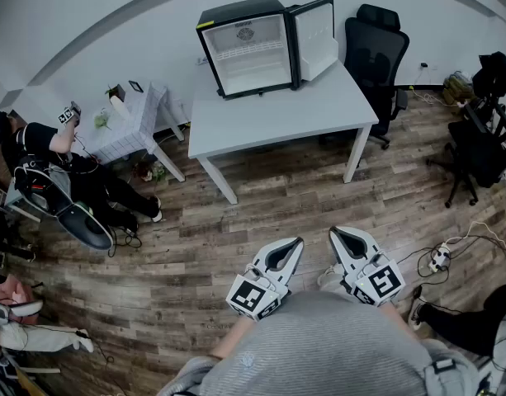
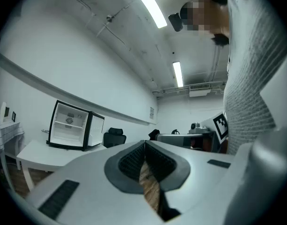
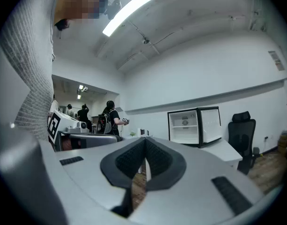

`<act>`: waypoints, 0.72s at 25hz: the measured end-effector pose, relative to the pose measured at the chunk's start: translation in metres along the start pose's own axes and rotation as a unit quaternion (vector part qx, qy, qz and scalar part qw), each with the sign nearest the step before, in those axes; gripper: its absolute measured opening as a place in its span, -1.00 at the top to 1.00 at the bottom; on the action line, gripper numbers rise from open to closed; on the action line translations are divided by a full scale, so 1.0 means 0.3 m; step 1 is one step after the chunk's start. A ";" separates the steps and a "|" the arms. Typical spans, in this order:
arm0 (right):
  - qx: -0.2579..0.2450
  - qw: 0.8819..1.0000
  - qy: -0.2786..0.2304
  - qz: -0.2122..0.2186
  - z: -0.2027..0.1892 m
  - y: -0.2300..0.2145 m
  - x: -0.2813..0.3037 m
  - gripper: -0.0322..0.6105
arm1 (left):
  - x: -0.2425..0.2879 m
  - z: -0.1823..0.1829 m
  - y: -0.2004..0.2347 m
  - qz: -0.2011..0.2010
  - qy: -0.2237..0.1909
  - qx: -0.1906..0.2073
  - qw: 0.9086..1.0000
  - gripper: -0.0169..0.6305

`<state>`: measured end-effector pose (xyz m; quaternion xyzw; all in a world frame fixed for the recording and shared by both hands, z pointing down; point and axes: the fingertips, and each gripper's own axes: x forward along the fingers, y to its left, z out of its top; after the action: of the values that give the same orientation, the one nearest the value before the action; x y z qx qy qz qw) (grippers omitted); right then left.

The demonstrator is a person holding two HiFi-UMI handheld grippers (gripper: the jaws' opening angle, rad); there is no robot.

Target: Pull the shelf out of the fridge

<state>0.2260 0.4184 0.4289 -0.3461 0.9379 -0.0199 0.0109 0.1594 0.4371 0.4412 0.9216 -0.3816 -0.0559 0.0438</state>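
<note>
A small black fridge (image 1: 251, 48) stands on the far side of a white table (image 1: 277, 114), its door (image 1: 316, 38) swung open to the right. A white shelf (image 1: 251, 54) sits across the inside, about halfway up. Both grippers hang close to my body, far from the table. The left gripper (image 1: 298, 241) is shut with nothing between its jaws, and so is the right gripper (image 1: 333, 232). The left gripper view shows its tips (image 2: 144, 143) meeting, with the fridge (image 2: 69, 125) far off at the left. From the right gripper (image 3: 145, 139), the fridge (image 3: 192, 125) lies ahead to the right.
A black office chair (image 1: 376, 52) stands right of the table, and a second dark chair (image 1: 479, 139) farther right. A small cloth-covered table (image 1: 133, 126) and a seated person (image 1: 63, 172) are at the left. Cables and a power strip (image 1: 438, 258) lie on the wooden floor.
</note>
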 end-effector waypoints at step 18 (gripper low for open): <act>0.022 0.999 -0.026 0.014 0.026 0.032 0.043 0.86 | -0.033 0.006 0.039 0.012 0.000 -0.008 1.000 0.91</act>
<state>0.2102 0.4172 0.4205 -0.3331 0.9414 -0.0315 0.0432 0.1440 0.4358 0.4416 0.9165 -0.3923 -0.0582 0.0520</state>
